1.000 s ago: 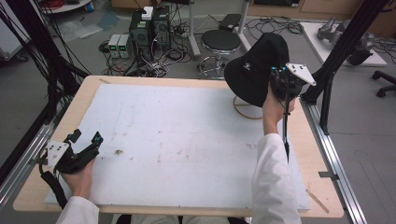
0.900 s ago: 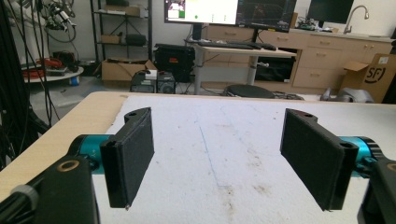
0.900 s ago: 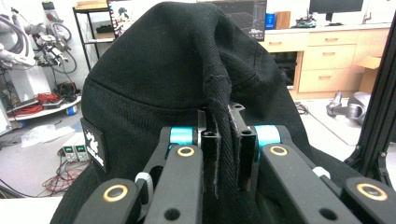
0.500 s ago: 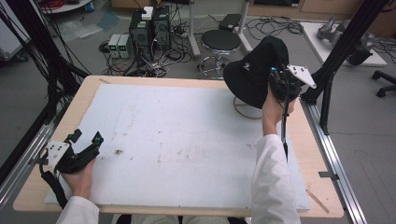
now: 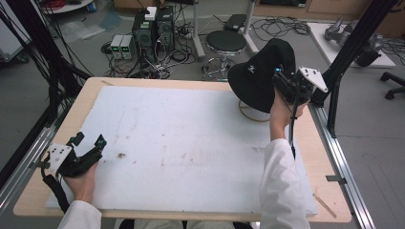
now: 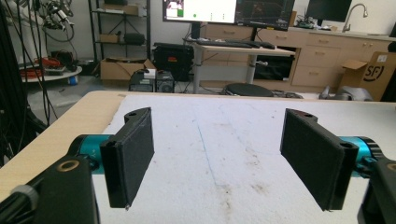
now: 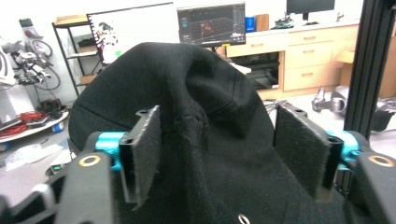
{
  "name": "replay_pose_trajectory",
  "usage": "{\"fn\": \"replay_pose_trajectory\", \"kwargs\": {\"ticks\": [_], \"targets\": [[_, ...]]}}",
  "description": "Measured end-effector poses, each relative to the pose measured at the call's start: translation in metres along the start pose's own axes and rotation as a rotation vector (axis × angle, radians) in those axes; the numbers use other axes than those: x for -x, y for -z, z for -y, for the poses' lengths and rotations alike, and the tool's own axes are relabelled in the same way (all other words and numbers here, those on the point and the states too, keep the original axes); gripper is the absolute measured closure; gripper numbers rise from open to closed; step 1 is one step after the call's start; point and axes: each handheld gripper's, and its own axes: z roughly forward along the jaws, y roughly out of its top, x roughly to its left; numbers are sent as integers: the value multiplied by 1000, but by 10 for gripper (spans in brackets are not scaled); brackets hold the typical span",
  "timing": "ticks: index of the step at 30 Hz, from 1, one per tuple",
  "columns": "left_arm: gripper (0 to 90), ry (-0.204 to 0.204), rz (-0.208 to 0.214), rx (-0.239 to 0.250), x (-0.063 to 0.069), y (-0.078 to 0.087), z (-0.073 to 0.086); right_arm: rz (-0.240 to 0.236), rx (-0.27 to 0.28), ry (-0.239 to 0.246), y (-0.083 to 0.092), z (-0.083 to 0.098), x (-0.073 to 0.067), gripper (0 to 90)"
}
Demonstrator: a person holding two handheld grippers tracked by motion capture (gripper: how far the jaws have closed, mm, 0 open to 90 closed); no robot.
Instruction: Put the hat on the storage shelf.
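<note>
my right gripper point(image 7: 215, 154) has just been opening, its jaws now apart around the black hat point(image 5: 260, 78), which sits on a stand at the table's point(image 5: 329, 191) far right corner. hanging it looks done; backing away remains. my left gripper point(image 5: 88, 145) rests open, empty.

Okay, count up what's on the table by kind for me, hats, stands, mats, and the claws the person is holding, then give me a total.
Black fabric bucket hat: 1
Round wooden-ringed stand base under the hat: 1
White foam mat covering the table: 1
Hand-held claws: 2, left claw and right claw
Total: 5
</note>
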Motion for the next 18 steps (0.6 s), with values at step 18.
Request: {"fn": "replay_pose_trajectory", "kwargs": {"ticks": [18], "targets": [[260, 7, -3, 2, -1, 0, 0, -55, 29, 19, 33, -2, -11, 141]]}}
